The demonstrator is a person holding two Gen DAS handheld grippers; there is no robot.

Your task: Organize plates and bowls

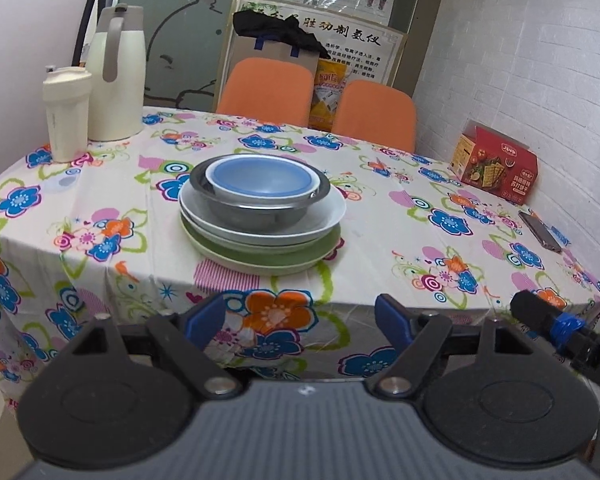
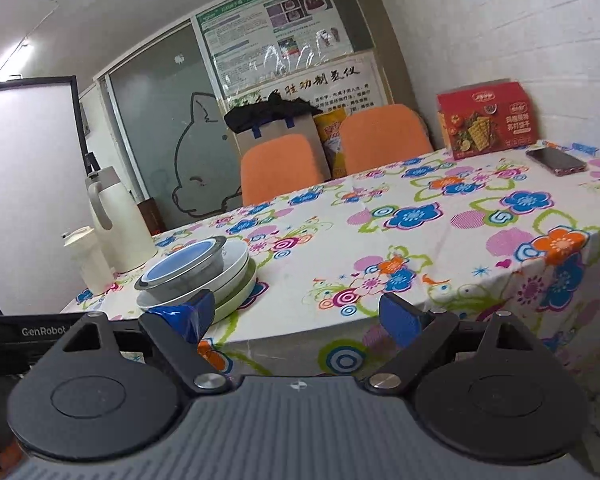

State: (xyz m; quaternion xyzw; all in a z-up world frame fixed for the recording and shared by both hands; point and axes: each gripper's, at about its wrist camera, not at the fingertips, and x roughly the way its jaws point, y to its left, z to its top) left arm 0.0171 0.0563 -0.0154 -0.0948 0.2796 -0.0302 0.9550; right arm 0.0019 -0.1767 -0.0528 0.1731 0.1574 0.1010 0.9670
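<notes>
Left gripper (image 1: 300,322): jaws spread wide, holding nothing, held off the near edge of the table (image 1: 380,240). Right gripper (image 2: 304,320): likewise wide open and empty, just off the table edge. Stack, centre of flowered tablecloth: green plate (image 1: 260,258) at bottom, white plates (image 1: 328,210) above, metal bowl (image 1: 256,210) on those, blue-rimmed bowl (image 1: 262,180) nested inside. Thermos (image 1: 116,76) and tumbler (image 1: 66,114): far left corner. Red box (image 1: 494,166) and phone (image 1: 540,232): right side. Two orange chairs (image 1: 270,88) behind.
</notes>
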